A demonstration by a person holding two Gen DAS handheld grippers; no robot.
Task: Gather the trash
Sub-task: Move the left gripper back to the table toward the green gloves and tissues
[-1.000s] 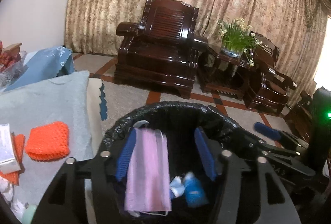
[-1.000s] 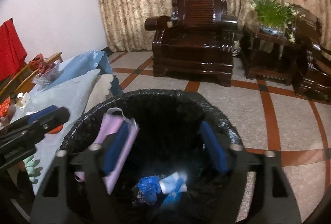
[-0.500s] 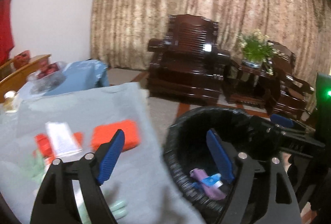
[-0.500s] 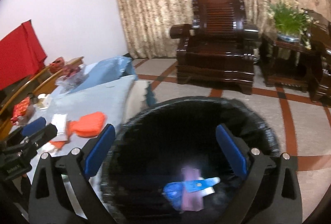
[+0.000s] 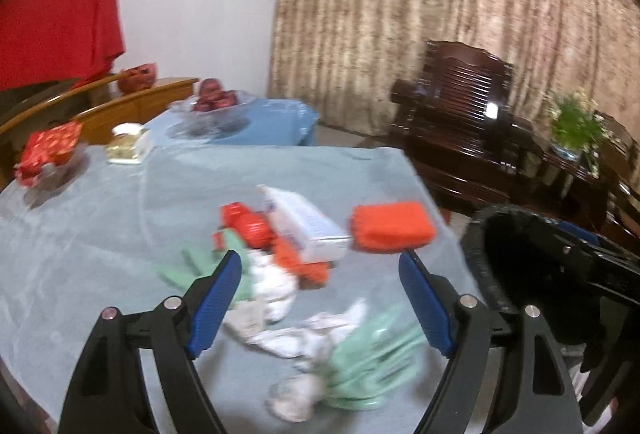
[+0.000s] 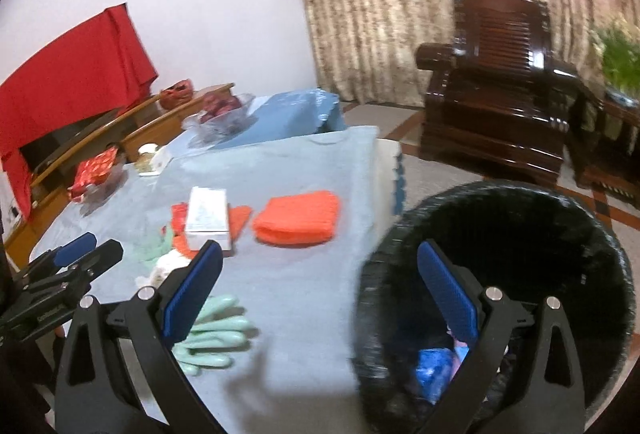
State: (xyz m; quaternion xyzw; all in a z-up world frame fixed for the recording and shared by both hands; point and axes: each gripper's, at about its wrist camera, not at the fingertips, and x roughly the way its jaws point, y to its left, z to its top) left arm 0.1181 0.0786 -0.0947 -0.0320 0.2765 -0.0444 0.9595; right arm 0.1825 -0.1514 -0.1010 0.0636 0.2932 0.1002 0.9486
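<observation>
left gripper wide and empty over crumpled white tissues and mint-green rubber gloves on pale blue tablecloth, right gripper wide, empty, black-lined round trash bin at four o'clock.

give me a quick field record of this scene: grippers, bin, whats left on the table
left gripper: open, nothing between its pads, over the trash pile
right gripper: open, empty, straddling the table edge and the bin
trash bin: black-lined, beside the table, blue and pink trash at the bottom
table: covered with a pale blue cloth
left on table: orange pad, white box, green gloves, crumpled white tissues
blur: left view smeared, small items unclear
</observation>
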